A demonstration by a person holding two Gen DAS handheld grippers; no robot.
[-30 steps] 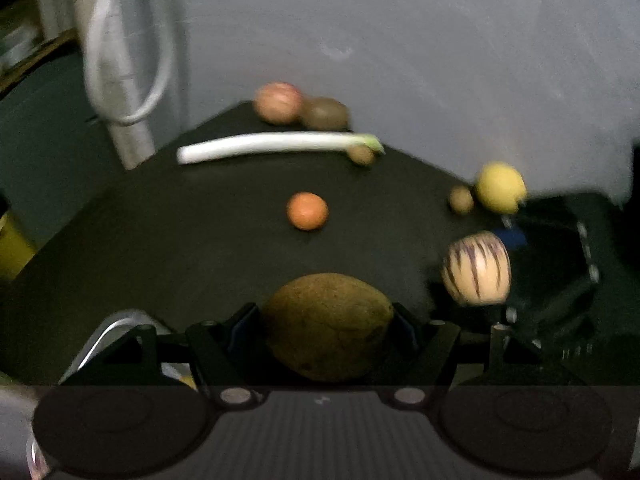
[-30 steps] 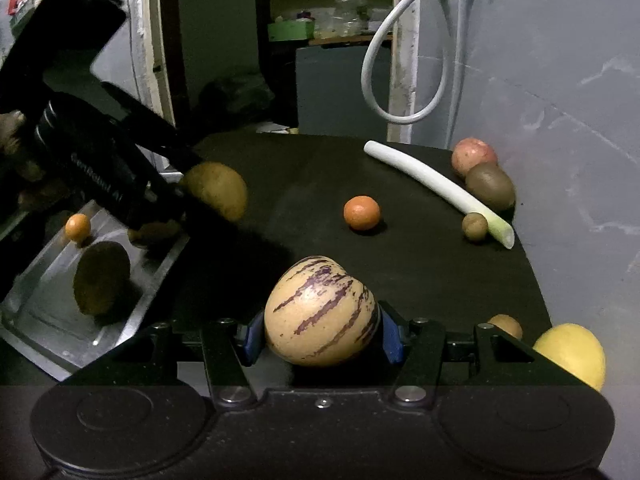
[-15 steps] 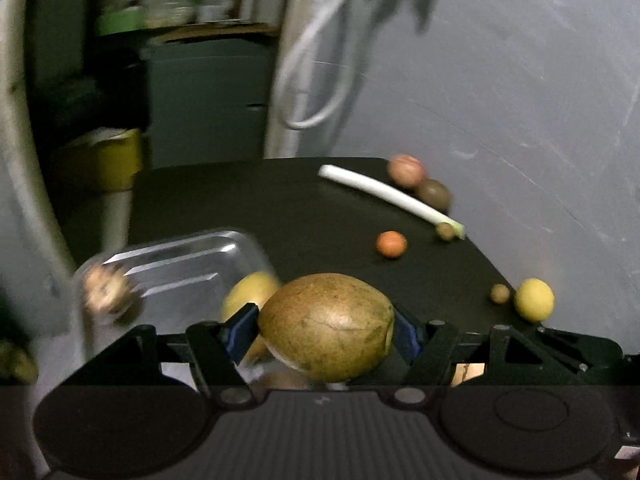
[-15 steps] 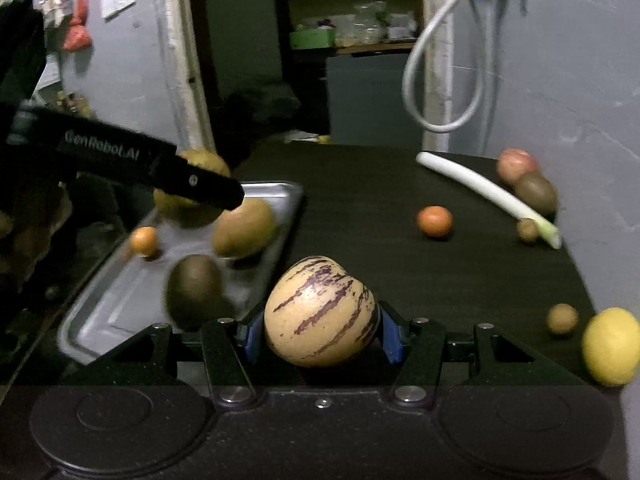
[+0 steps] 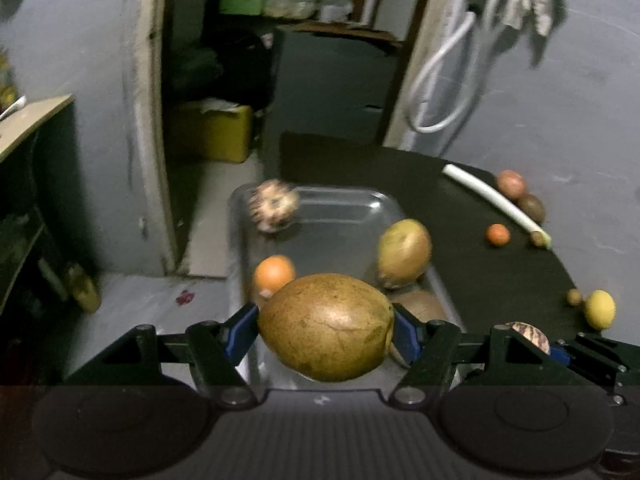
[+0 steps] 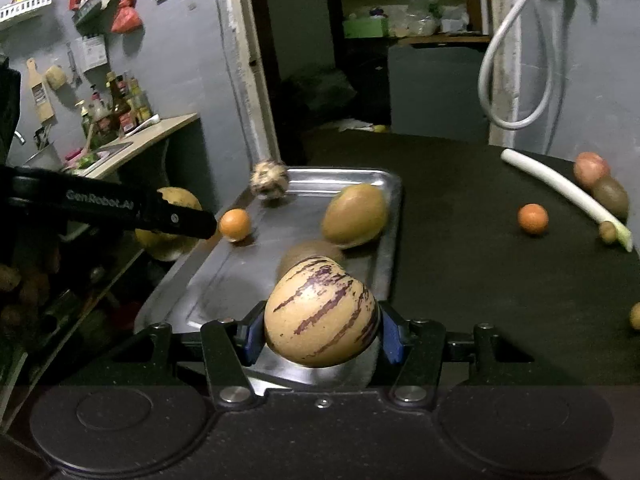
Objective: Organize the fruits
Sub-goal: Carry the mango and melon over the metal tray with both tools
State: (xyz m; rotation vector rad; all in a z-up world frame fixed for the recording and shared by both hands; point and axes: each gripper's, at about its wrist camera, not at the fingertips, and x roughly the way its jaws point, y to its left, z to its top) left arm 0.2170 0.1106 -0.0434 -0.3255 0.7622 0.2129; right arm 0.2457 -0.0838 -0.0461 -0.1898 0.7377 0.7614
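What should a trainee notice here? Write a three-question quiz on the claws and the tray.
1. True or false: the left claw is empty.
2. Which fruit does the right claw grip? A) small orange citrus B) cream purple-striped melon C) yellow lemon
3. Fill in: the white leek stalk lies on the black ____.

Key:
1. False; it grips a large brown-green oval fruit.
2. B, above the shiny metal tray.
3. Table.

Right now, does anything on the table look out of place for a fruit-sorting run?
Yes: a long white leek lies on the dark table among the loose fruit. It is a vegetable, not a fruit. Nothing looks spilled or damaged.
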